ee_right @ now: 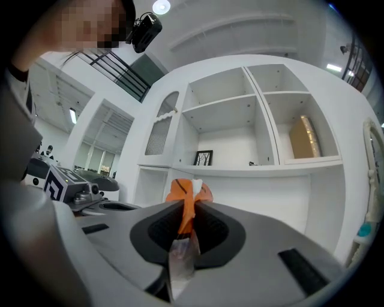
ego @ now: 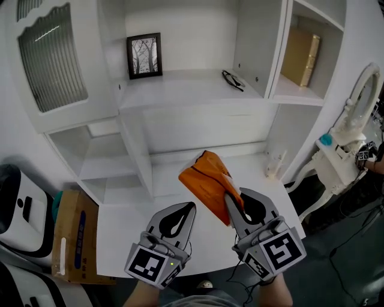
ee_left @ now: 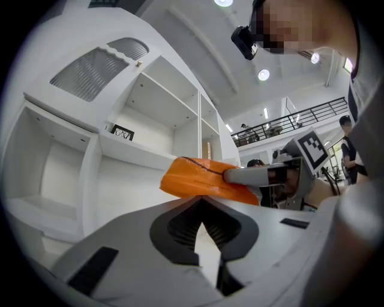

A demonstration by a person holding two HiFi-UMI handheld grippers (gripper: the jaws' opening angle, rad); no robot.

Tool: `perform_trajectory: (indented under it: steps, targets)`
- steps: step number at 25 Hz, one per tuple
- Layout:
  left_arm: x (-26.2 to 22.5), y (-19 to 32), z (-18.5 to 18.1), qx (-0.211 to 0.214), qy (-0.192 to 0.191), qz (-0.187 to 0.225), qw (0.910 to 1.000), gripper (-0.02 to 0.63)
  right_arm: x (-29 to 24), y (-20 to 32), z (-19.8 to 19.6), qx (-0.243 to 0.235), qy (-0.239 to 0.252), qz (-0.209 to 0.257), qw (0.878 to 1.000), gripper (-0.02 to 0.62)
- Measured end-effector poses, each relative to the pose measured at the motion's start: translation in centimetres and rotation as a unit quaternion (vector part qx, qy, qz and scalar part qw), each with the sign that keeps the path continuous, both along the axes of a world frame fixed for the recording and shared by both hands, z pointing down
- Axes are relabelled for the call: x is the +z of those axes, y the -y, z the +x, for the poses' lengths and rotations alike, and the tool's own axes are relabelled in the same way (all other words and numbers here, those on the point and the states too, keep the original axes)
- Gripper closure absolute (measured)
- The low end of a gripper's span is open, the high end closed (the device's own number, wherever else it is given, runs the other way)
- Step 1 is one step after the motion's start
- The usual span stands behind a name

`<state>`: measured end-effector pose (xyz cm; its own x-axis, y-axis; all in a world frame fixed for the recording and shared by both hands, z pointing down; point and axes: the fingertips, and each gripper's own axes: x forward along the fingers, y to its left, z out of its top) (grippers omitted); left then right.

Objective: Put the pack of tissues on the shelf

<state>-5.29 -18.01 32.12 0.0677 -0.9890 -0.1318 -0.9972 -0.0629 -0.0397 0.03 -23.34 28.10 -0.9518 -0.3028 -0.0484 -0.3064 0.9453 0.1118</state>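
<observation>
We are finding the right gripper [ego: 236, 199] pinching only the thin end of the tissue pack [ego: 207, 177]. Lifting it toward the shelf [ego: 180, 84] is risking slippage. We are seeing the left gripper [ego: 187, 210] closed and empty.

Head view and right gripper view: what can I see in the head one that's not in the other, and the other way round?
Only the head view shows the cardboard box down at the left. Only the right gripper view shows the ceiling light and the camera worn on the person's head. Both show the orange pack of tissues pinched in the right claw, the framed picture on the shelf, and the gold box.
</observation>
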Motion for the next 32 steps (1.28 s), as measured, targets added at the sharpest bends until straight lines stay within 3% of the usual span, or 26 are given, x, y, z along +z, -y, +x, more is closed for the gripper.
perform_trajectory:
  steps: [10,32]
  targets:
    - [-0.5,0.4,-0.7,-0.031,0.017,-0.002,0.9994,0.575,-2.7,1.7,-0.5,-0.025,0.012,0.016,0.999,0.554]
    - [-4.2,2.9,-5.8,0.001,0.024,0.007,0.9997,0.575,-9.6,4.4,-5.4,-0.009,0.031,0.056,0.998,0.554]
